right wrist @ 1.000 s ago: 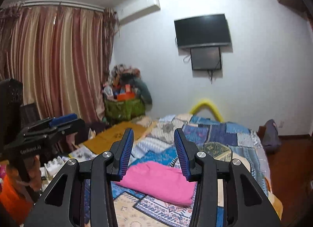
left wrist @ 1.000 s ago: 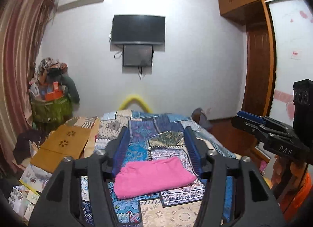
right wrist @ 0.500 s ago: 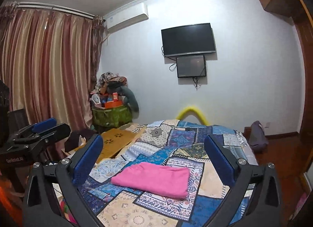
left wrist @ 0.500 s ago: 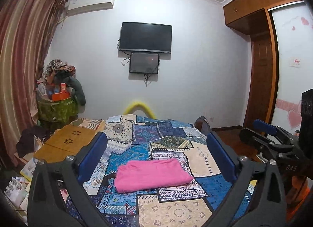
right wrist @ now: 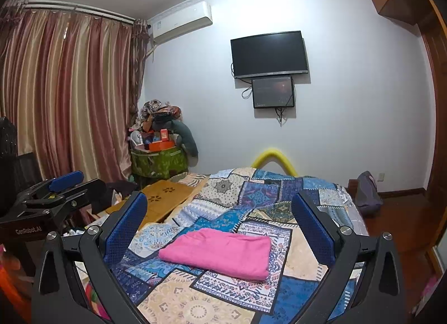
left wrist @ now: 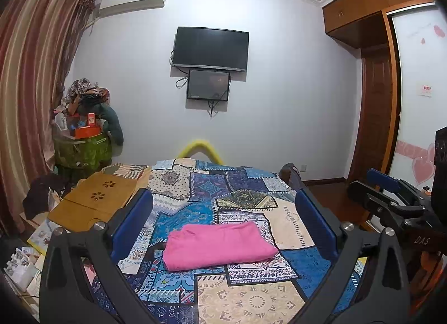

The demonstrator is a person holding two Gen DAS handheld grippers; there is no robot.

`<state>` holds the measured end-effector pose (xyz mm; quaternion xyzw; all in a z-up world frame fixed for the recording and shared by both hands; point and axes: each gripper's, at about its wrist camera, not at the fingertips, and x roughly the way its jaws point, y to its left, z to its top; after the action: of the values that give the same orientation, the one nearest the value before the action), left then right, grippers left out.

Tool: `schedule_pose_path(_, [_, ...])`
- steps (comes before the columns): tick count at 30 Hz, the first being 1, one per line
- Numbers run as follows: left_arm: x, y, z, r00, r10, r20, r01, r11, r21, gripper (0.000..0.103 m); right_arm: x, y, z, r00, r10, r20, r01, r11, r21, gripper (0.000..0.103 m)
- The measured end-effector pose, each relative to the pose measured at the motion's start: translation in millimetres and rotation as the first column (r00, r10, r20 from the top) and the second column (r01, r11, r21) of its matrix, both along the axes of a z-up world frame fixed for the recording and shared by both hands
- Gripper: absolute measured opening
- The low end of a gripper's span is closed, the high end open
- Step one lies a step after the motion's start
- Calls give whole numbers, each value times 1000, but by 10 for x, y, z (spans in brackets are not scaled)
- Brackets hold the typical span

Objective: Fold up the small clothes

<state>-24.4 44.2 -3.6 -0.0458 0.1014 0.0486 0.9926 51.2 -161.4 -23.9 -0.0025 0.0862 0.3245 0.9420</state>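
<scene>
Left wrist: folded pink cloth (left wrist: 219,245) lies beyond the spread, empty left tool (left wrist: 223,226).

The left tool (left wrist: 223,223) stood with its blue-padded jaws spread wide, nothing between them touching the pads. Beyond them a folded pink garment (left wrist: 219,245) lay flat on the patchwork bedspread (left wrist: 245,296) near the bed's near end. At the right edge the right tool (left wrist: 391,198) showed from the side, clear of the garment. On the far wall hung a dark television (left wrist: 210,48) with a smaller screen (left wrist: 208,85) just below it. A striped curtain (left wrist: 30,86) filled the left side, and a heaped green basket (left wrist: 82,150) stood in the far left corner.
</scene>
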Motion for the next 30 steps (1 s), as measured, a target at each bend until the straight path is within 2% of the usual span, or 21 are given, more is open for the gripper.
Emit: schedule_pose_path(30, [92, 43, -94, 1000, -8, -28, 8, 1000, -2, 103, 54, -9, -37, 999, -25, -47, 24, 999, -21, 102])
